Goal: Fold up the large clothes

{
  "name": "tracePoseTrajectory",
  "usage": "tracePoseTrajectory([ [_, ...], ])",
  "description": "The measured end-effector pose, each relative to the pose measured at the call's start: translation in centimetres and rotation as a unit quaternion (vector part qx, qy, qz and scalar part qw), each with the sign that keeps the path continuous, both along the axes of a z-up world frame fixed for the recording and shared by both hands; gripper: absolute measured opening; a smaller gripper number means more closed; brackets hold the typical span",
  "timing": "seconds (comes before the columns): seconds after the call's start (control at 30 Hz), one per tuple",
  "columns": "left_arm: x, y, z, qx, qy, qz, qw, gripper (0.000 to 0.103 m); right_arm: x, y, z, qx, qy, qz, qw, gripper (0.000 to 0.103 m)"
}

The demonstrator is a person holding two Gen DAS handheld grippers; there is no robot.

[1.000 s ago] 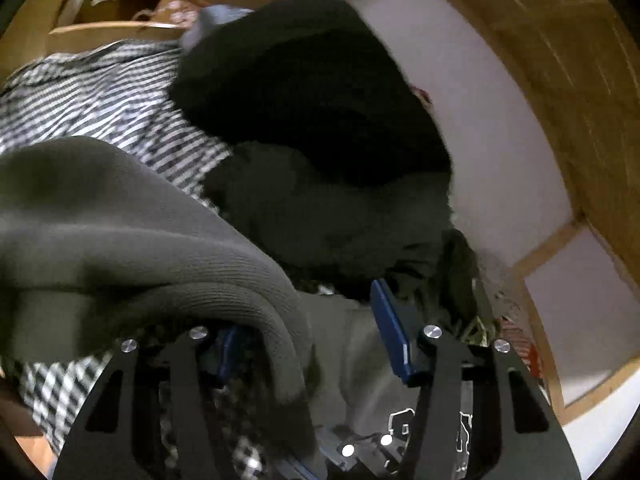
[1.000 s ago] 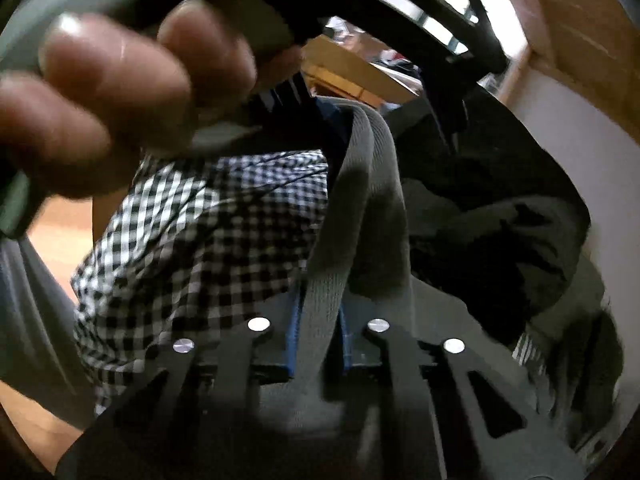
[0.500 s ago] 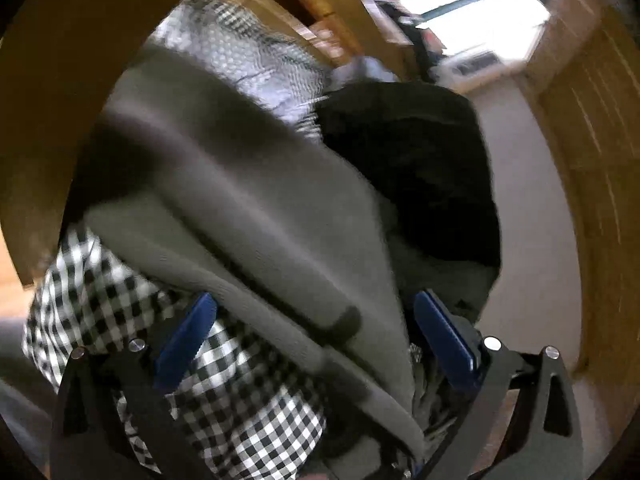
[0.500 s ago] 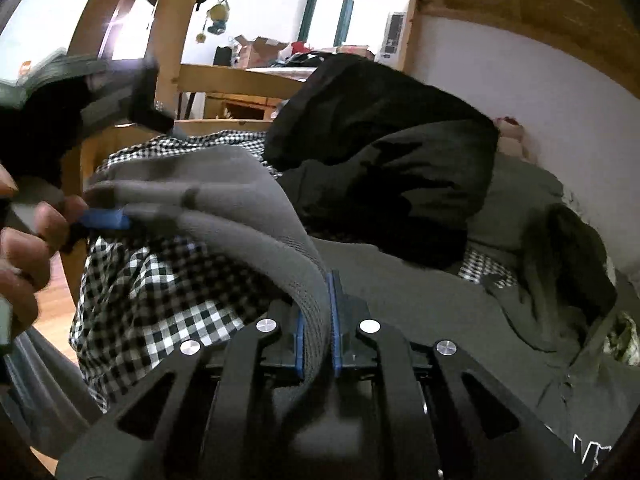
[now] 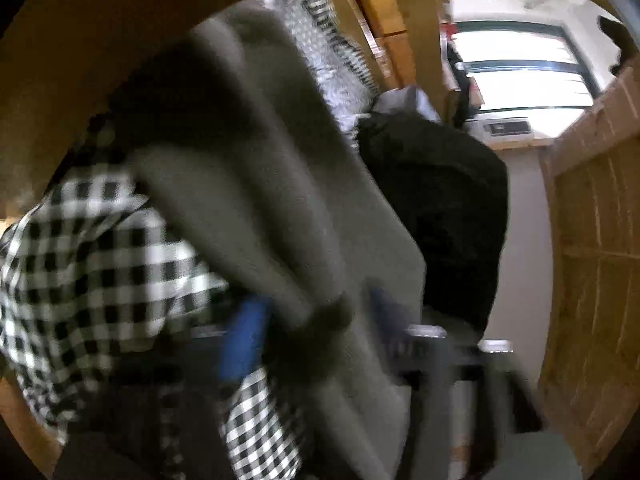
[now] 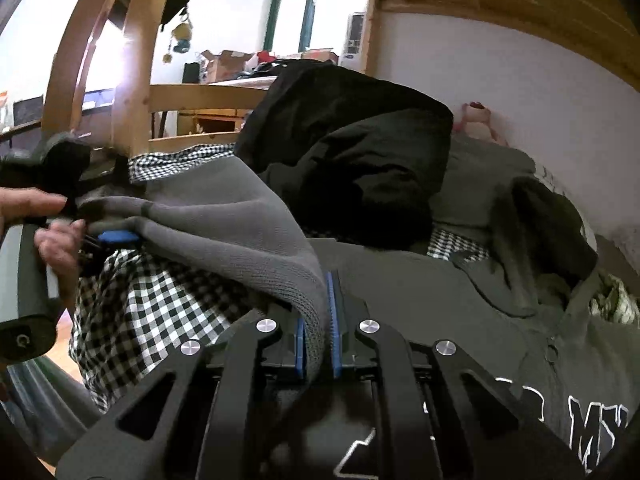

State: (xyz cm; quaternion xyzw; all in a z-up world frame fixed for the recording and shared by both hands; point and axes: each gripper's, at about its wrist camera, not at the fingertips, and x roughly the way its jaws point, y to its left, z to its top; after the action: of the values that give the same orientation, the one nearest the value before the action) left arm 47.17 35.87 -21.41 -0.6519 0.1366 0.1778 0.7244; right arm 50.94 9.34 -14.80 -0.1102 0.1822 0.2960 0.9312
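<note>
A grey knit garment stretches between my two grippers above a bed. My right gripper is shut on its ribbed edge, with the cloth pinched between the blue pads. My left gripper shows at the left of the right wrist view, held by a hand, with the garment's other end at its blue pad. In the blurred left wrist view the grey garment lies between the blue pads of the left gripper, and the jaws look narrowed around it.
A black-and-white checked sheet covers the bed. A black jacket is piled behind, and a dark green hoodie with white letters lies at the right. A wooden bed frame and a white wall bound the space.
My left gripper has swung left and away from the right one, drawing the grey garment out between them, and its jaws have narrowed around the cloth. The right gripper keeps its hold.
</note>
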Motion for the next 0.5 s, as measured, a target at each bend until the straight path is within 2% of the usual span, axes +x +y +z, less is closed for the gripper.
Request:
tracePoseTrajectory([
  [0.07,-0.4,-0.6,-1.0,-0.037,0.004,0.001,0.9993,0.043,0.0,-0.6,0.0,0.003,0.002,-0.003,1.0,0.009],
  [0.13,-0.9,-0.9,-1.2,-0.039,-0.013,0.017,0.999,0.073,0.1,-0.6,0.0,0.0,0.001,-0.003,1.0,0.009],
  [0.2,-1.3,-0.9,-0.9,-0.017,-0.01,0.041,0.999,0.08,0.0,-1.0,-0.1,0.001,0.0,-0.005,1.0,0.009],
  [0.27,-1.1,0.1,-1.0,-0.018,-0.037,0.043,0.9982,0.081,0.0,-1.5,-0.2,0.002,0.003,-0.006,1.0,0.009],
  [0.3,-0.8,0.4,-0.9,-0.013,-0.031,0.045,0.9984,0.071,0.0,-1.7,-0.3,-0.001,0.004,-0.007,1.0,0.009],
  [0.33,-0.1,0.4,-0.8,-0.007,-0.002,0.032,0.9995,0.031,0.0,-1.8,-0.5,-0.002,0.005,-0.009,1.0,0.009],
  [0.37,0.6,0.2,-0.6,-0.001,0.021,0.02,0.9996,0.016,0.1,-2.0,-0.6,-0.003,0.008,-0.011,1.0,0.009],
  [0.43,1.3,-0.4,-0.3,0.002,0.025,0.004,0.9997,0.014,0.2,-2.4,-0.8,-0.003,0.012,-0.016,1.0,0.009],
  [0.5,1.7,-1.4,0.7,0.026,0.028,-0.014,0.9992,0.012,0.3,-2.7,-1.0,-0.004,0.015,-0.02,1.0,0.009],
])
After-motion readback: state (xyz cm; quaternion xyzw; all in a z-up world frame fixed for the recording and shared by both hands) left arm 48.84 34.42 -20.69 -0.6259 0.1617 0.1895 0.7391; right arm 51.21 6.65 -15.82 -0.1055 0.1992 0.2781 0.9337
